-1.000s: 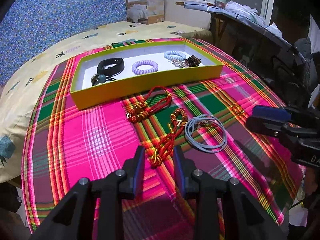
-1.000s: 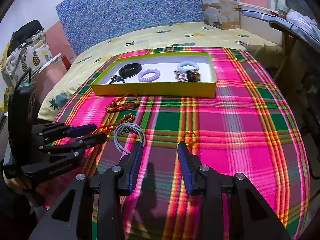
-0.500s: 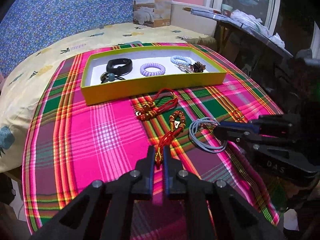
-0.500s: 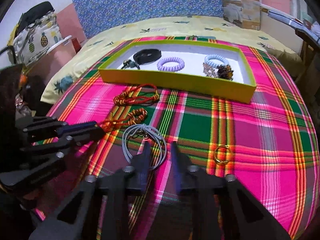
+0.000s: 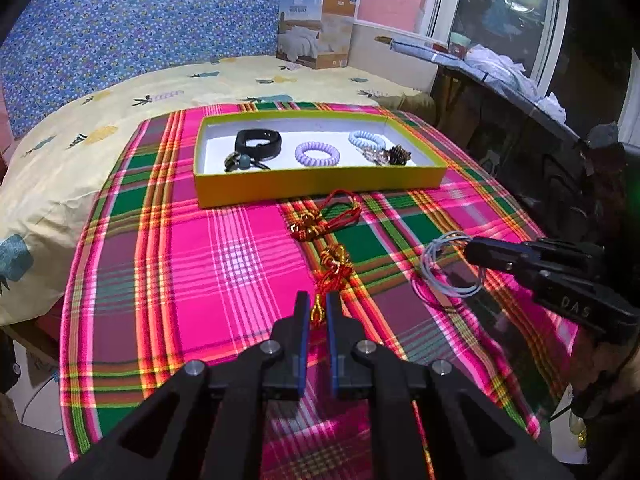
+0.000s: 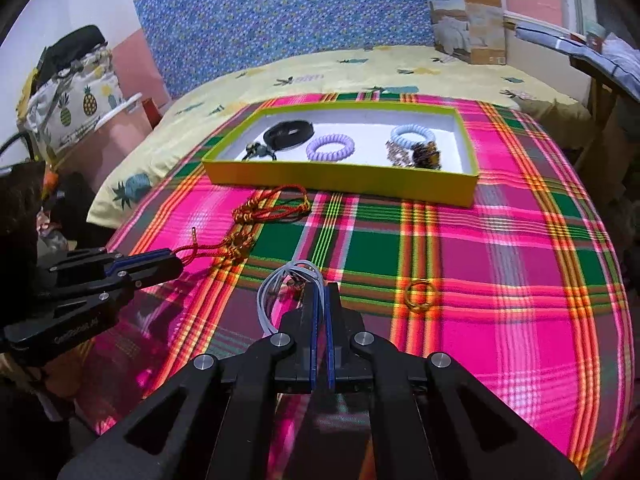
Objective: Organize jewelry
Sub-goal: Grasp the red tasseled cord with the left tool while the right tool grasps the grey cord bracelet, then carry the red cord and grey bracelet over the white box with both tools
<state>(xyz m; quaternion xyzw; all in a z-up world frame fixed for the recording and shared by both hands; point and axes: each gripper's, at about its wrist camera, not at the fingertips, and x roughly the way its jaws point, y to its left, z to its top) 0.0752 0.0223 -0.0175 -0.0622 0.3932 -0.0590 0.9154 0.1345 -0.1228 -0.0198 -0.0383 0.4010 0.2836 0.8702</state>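
Observation:
My left gripper is shut on the tail of a red and gold knotted cord, which trails across the plaid cloth. In the right wrist view the same gripper holds the cord's end just off the cloth. My right gripper has its jaws pressed together on grey-blue cord loops, which hang a little above the cloth. A second red cord lies before the yellow-green box. A gold ring lies right of my right gripper.
The box holds a black band, a purple coil tie, a blue coil tie and a brown beaded piece. The plaid cloth covers a bed with a yellow sheet. A dark table stands at the right.
Both grippers have gone from open to shut. The left closed on the red cord's tail and drew it back. The right shifted left to the grey loops and closed on them.

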